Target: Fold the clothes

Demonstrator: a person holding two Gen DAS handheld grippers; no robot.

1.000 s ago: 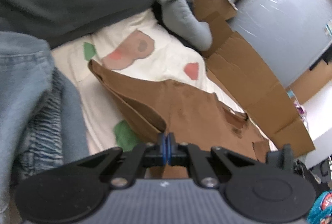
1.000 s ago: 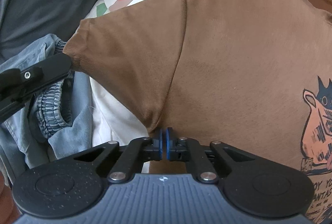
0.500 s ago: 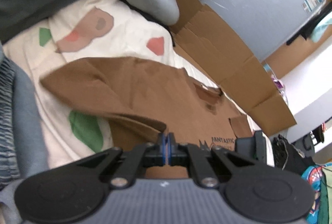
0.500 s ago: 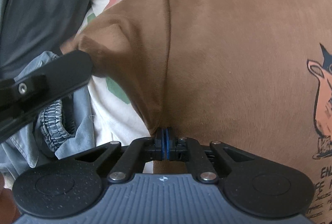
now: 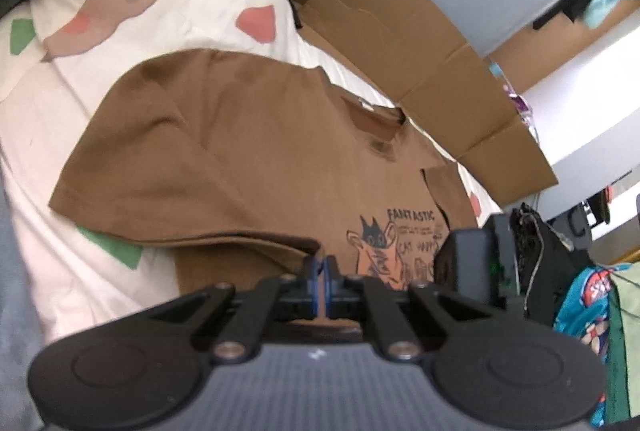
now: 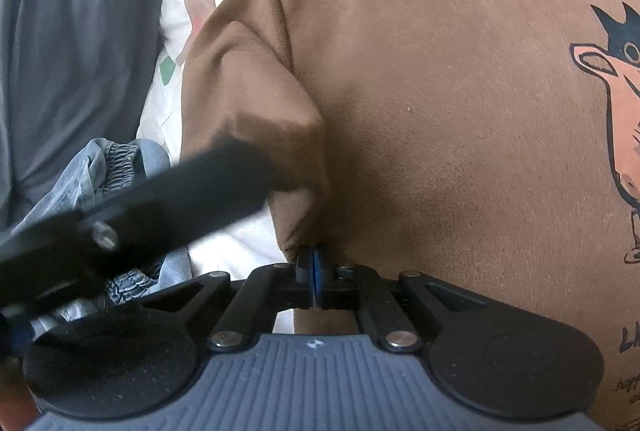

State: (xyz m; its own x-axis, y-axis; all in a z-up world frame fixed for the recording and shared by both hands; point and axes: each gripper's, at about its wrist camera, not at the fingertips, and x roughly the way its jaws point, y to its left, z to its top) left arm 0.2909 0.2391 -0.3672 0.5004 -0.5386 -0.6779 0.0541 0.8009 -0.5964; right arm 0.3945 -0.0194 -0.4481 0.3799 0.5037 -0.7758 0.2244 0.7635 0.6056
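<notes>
Right wrist: brown T-shirt [image 6: 440,91] pinched in hand-held gripper [image 6: 315,271]

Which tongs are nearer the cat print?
Right. The right tongs pinch the brown T-shirt left of the cat print; the left tongs grip its sleeve, farther left.

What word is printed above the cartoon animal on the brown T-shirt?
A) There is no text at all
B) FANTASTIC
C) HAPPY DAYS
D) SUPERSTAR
B: on the brown T-shirt, FANTASTIC stands in dark capitals directly above the cartoon animal.
</notes>
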